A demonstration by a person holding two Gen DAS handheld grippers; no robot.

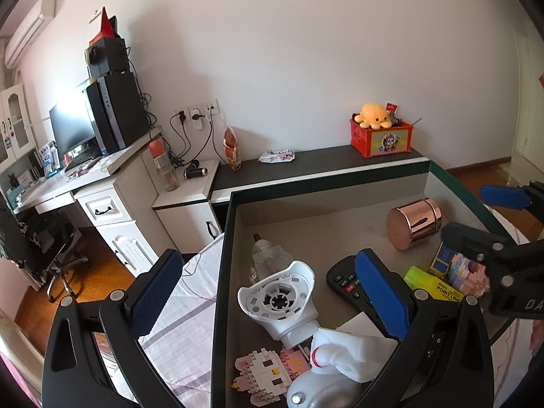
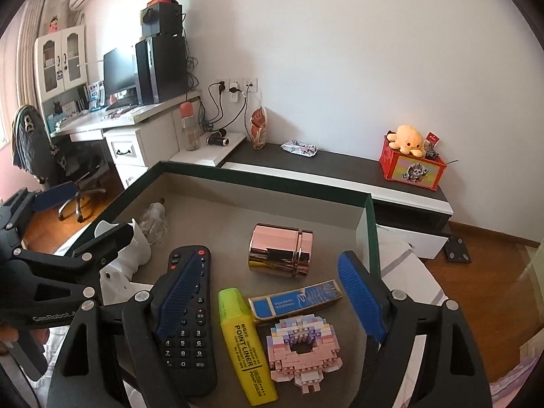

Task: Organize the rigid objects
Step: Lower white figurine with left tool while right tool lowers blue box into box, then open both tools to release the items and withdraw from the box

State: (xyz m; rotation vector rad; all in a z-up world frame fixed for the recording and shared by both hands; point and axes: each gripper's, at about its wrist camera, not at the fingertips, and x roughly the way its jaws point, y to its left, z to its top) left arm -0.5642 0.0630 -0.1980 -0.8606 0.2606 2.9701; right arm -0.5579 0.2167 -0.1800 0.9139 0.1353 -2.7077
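Right wrist view was taken as the main guide, read from left to right across the green-rimmed box (image 2: 369, 224). At the far left the left gripper (image 2: 68, 210) was seen hovering over the box's left edge with its fingers spread and nothing between them. Beside it lay a white plastic housing (image 2: 139, 244) and a clear bottle (image 2: 154, 219). Next came the black remote control (image 2: 190, 323), partly covered by the right gripper's left finger, then the yellow highlighter (image 2: 246, 346) just beside it. Further right a rose-gold canister (image 2: 280, 250) lay on its side, with a blue card pack (image 2: 294, 301) and a pink brick-built donut (image 2: 302, 346) in front of it. The right gripper (image 2: 272, 306) was held above these items, fingers released and wide, gripping nothing. A selection step was judged to be in hand. The next move would call for lowering the open fingers around one item, probably the highlighter or the card pack, and closing squarely on it.
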